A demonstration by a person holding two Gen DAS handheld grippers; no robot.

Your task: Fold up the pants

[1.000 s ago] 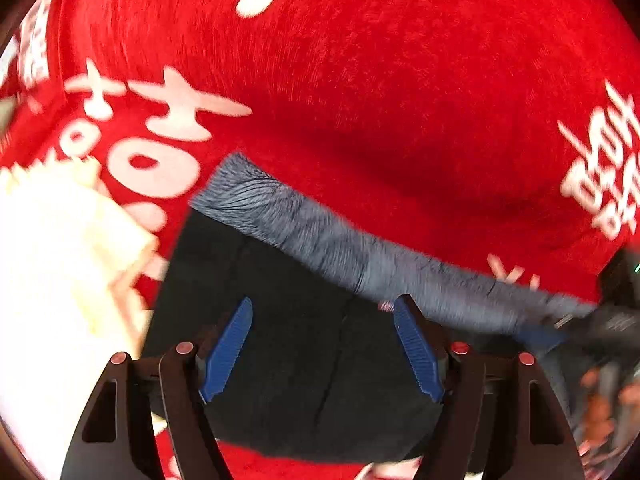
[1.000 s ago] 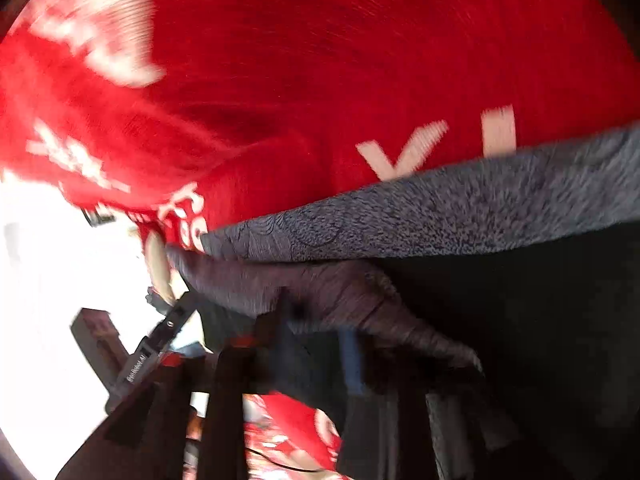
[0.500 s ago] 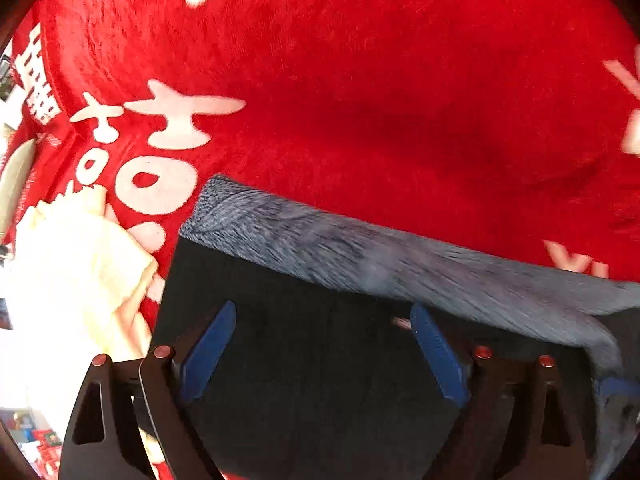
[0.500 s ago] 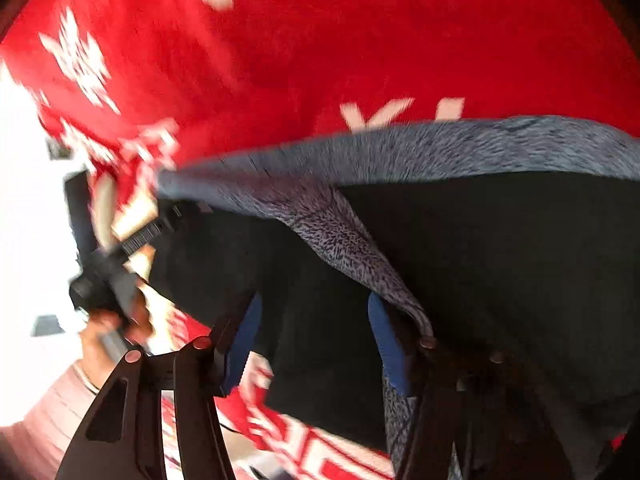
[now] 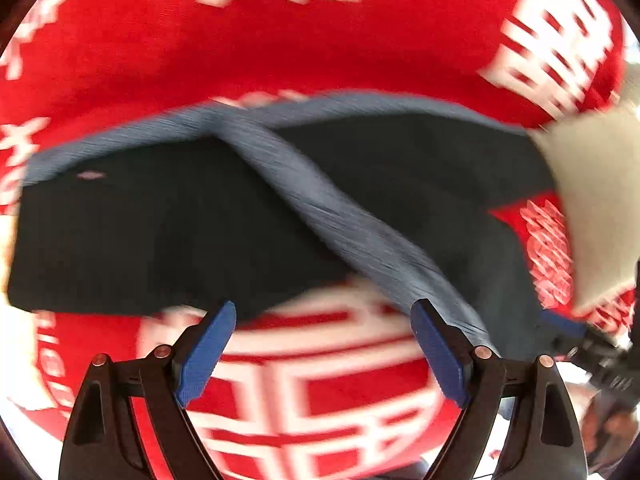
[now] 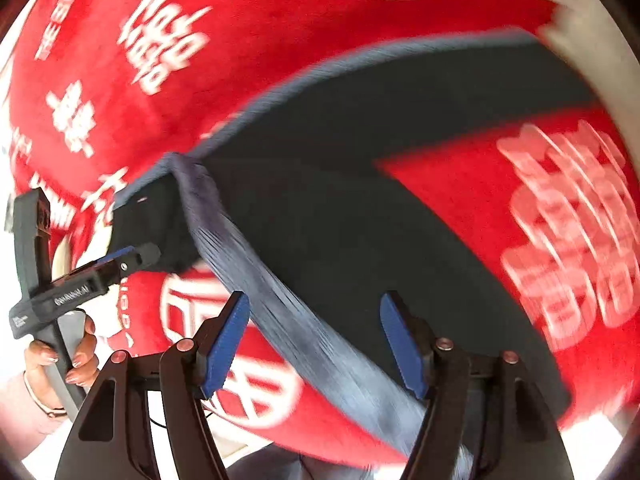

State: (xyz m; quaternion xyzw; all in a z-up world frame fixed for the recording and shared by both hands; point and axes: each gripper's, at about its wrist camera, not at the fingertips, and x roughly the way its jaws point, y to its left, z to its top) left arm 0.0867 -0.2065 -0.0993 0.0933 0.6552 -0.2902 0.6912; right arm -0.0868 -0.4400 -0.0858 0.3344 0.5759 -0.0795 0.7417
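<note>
Pants (image 5: 168,224) on red cloth (image 5: 280,40) w/ white print; both grippers agape, empty.

My left gripper (image 5: 322,354) has matt black plastic fingers, ribbed blue rubbery pads (image 5: 206,354) and small coppery metal rivets. At twelve o'clock lies the dark matt cloth of the pants (image 5: 160,232), their heathered grey knit waistband (image 5: 340,216) finely ribbed. Beneath spreads a fuzzy red plush blanket with white printed characters (image 5: 280,44). At three o'clock sits cream cloth (image 5: 592,200).
</note>
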